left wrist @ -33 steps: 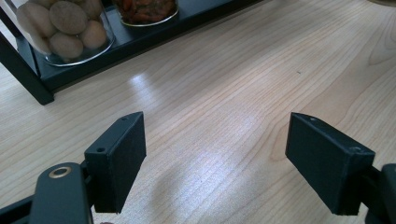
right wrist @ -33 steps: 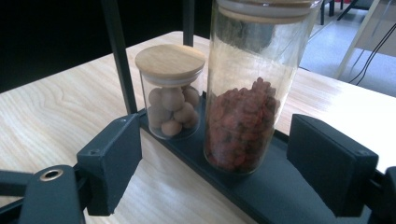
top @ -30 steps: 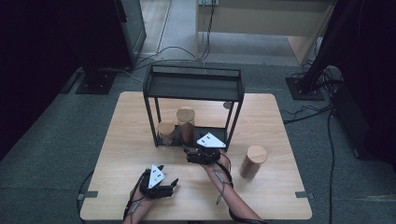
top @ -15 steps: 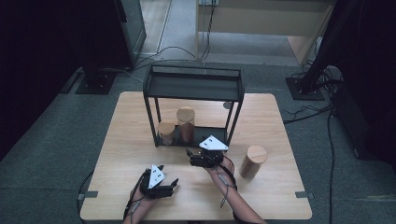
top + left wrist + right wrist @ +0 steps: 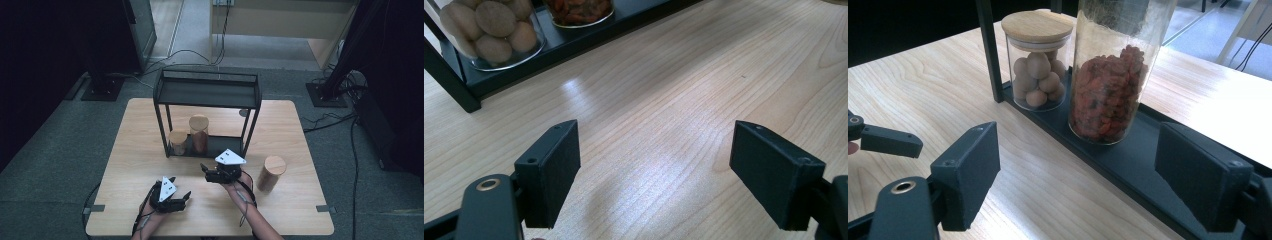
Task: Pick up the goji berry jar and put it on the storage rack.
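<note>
High view: right gripper (image 5: 214, 172) now turned back toward the black metal rack (image 5: 207, 93), away from the lone wooden-lidded jar (image 5: 270, 173) right of the rack.

Left gripper view: jaws spread wide, empty, over bare wooden table (image 5: 684, 90) before the rack.

Right gripper view: jaws spread wide, facing the tall jar of red dried berries (image 5: 1113, 75) on the rack's lower shelf; probably next target.

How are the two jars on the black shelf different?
The short jar holds round tan balls; the tall jar holds small red bits. The short jar's wooden lid sits far lower than the tall jar's top. The short jar stands nearer the shelf's corner post. Both are clear glass and upright.
</note>
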`<state>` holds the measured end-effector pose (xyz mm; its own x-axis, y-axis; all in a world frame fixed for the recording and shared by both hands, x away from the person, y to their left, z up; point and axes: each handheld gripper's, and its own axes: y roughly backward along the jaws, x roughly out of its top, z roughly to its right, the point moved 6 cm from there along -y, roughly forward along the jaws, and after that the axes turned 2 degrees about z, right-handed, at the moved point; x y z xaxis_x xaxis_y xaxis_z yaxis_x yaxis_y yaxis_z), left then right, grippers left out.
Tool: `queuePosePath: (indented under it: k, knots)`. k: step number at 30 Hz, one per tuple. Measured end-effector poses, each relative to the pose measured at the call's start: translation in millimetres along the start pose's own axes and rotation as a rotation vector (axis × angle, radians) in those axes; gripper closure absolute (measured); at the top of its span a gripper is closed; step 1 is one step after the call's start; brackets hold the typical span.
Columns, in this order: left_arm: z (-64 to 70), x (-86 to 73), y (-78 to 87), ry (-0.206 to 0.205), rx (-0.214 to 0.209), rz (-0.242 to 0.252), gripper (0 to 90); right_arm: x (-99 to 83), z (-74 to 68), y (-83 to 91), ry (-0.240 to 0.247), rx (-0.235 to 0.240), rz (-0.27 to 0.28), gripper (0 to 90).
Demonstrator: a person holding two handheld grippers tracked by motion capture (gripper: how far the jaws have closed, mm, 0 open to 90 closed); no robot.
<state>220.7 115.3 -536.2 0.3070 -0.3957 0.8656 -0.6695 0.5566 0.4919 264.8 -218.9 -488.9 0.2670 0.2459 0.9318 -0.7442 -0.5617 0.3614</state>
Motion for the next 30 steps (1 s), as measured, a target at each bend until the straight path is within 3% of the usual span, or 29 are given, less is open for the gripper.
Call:
queuePosePath:
  k: [30]
  knots:
    - [0.3, 0.4, -0.6, 0.000, 0.001, -0.004, 20.2, -17.4, -0.4, 28.6, -0.008, 0.043, -0.001, 17.8]
